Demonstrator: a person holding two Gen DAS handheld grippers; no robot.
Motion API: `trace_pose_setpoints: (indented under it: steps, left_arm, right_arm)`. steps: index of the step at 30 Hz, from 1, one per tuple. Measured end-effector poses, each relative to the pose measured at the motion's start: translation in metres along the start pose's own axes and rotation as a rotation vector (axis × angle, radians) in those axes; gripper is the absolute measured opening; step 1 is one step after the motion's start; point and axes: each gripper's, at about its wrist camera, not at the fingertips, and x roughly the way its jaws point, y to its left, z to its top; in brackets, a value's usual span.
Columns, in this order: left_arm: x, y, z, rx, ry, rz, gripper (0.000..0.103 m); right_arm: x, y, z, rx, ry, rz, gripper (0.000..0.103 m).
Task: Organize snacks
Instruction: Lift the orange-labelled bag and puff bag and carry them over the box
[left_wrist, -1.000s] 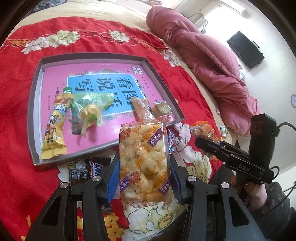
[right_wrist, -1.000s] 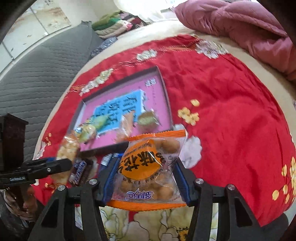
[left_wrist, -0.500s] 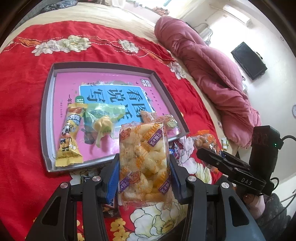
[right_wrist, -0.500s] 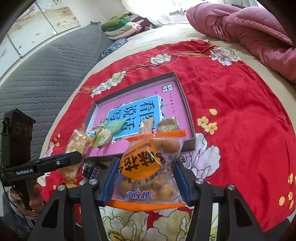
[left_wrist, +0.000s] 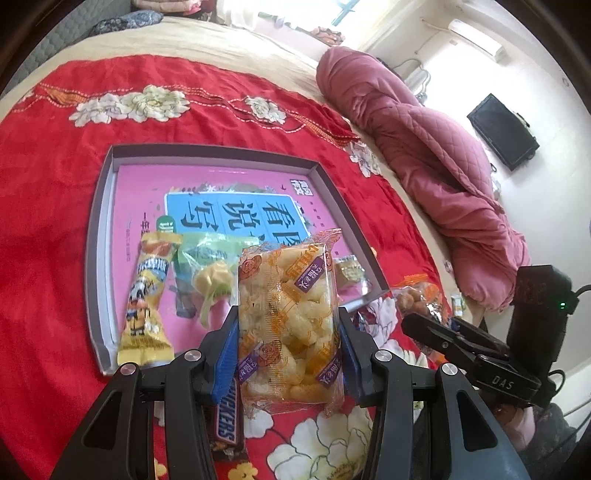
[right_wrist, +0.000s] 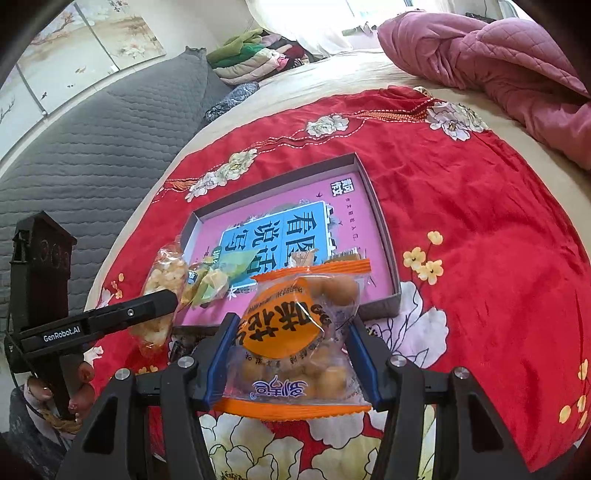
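Observation:
My left gripper (left_wrist: 288, 332) is shut on a clear bag of yellow puffed snacks (left_wrist: 288, 317), held above the near edge of the shallow grey box (left_wrist: 99, 258) with a pink book inside. In the box lie a yellow snack stick (left_wrist: 147, 299), a green packet (left_wrist: 210, 266) and a small cracker packet (left_wrist: 349, 269). My right gripper (right_wrist: 288, 350) is shut on an orange-labelled bag of round nuts (right_wrist: 295, 332), held above the red cloth near the box's near right corner (right_wrist: 391, 295). The left gripper also shows in the right wrist view (right_wrist: 155, 306).
A Snickers bar (left_wrist: 227, 421) lies on the red flowered cloth (left_wrist: 48, 221) under the left gripper. A pink quilt (left_wrist: 424, 147) is bunched at the far right. A grey padded headboard (right_wrist: 92, 147) and folded clothes (right_wrist: 251, 51) stand beyond the cloth.
Both grippers have risen and pulled back from the box with their bags held; the box looks smaller and farther in both views. Both jaws stay shut.

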Motion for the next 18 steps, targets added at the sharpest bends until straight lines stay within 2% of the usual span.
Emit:
trace_pose_setpoints:
  steps: [18]
  left_arm:
    - [0.012, -0.012, 0.027, 0.035, -0.016, 0.026, 0.05]
  right_arm:
    - [0.005, 0.001, 0.02, -0.015, -0.036, -0.024, 0.057]
